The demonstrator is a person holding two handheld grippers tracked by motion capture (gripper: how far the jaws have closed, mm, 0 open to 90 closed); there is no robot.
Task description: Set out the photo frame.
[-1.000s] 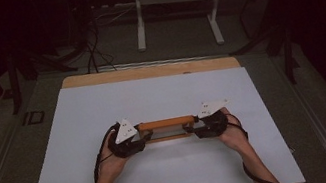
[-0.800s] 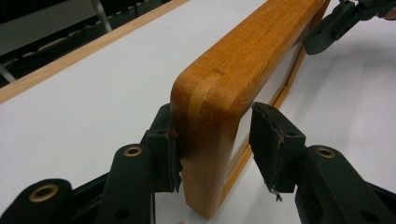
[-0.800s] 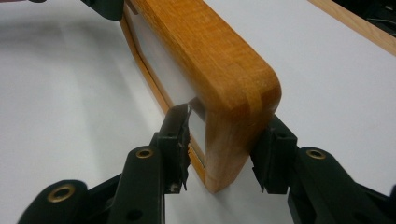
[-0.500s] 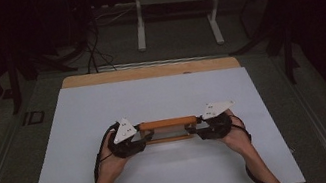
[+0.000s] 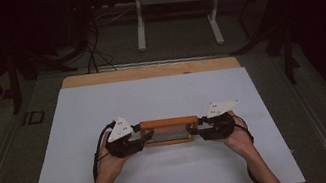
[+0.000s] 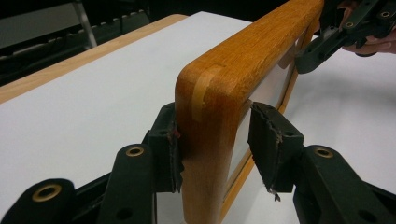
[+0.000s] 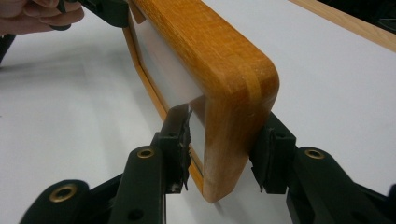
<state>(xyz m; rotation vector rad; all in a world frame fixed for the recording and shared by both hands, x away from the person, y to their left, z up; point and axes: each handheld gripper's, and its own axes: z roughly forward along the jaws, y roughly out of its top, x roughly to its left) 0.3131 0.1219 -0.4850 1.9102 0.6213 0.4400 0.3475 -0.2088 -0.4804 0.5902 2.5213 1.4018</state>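
A wooden picture frame (image 5: 169,122) with rounded corners and a pale glazed panel stands on its long edge at the middle of the white table top (image 5: 161,92). My left gripper (image 5: 141,138) has the frame's left end (image 6: 219,93) between its jaws, with both black pads against it. My right gripper (image 5: 195,129) is shut on the opposite end (image 7: 219,70), one pad on the glazed side and one on the wooden back. In the left gripper view the right gripper (image 6: 336,32) shows at the frame's far end. In the right gripper view the left gripper (image 7: 107,11) shows likewise.
The white sheet covers a wooden table whose far edge (image 5: 147,70) shows bare. Beyond it, on the dark floor, stand a metal stand (image 5: 175,13) and some cables (image 5: 92,48). White surface lies open all round the frame.
The right hand has shifted very slightly outward at the frame's end. The frame and the left hand have stayed where they were.
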